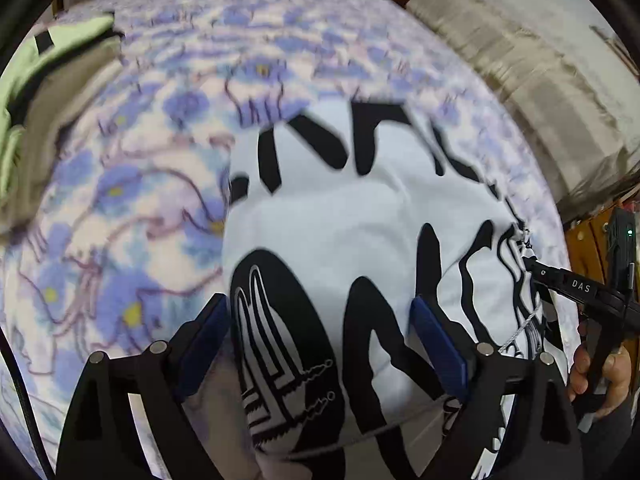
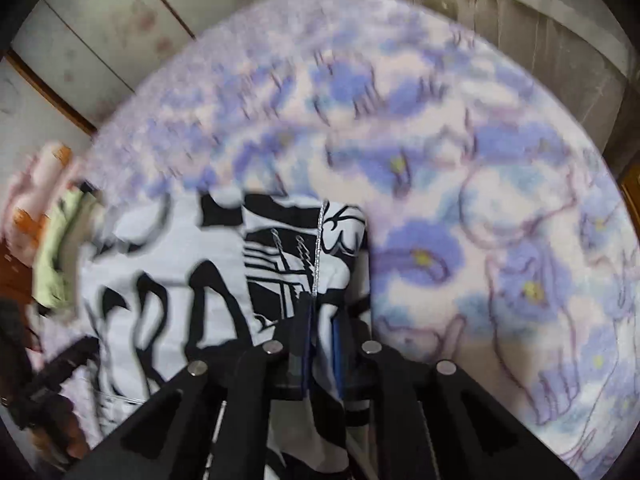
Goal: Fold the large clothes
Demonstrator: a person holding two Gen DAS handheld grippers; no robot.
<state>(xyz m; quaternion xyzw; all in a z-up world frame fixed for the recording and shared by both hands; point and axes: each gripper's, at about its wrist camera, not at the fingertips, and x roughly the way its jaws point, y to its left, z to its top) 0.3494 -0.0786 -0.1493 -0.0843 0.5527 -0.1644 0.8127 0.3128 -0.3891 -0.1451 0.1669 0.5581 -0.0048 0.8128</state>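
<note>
A large white garment with bold black print (image 1: 360, 216) lies bunched on the floral blanket (image 1: 120, 208). My left gripper (image 1: 318, 302) points down over the garment's near part, jaws wide apart. The cloth bulges up between its blue pads (image 1: 438, 344), and no pinch shows. My right gripper (image 2: 322, 312) is shut on a fold of the garment (image 2: 168, 280) at its right edge, beside a silver cord (image 2: 318, 248). In the left wrist view the right gripper (image 1: 530, 262) bites the cloth's edge, held by a hand (image 1: 600, 376). The left gripper (image 2: 60, 368) shows as a dark blur.
A pile of light green and tan clothes (image 1: 48, 80) lies at the blanket's far left, also seen as clothes (image 2: 60, 248) in the right wrist view. Beige cloth (image 1: 520, 80) hangs past the bed's right side. Pale panelled doors (image 2: 100, 40) stand behind the bed.
</note>
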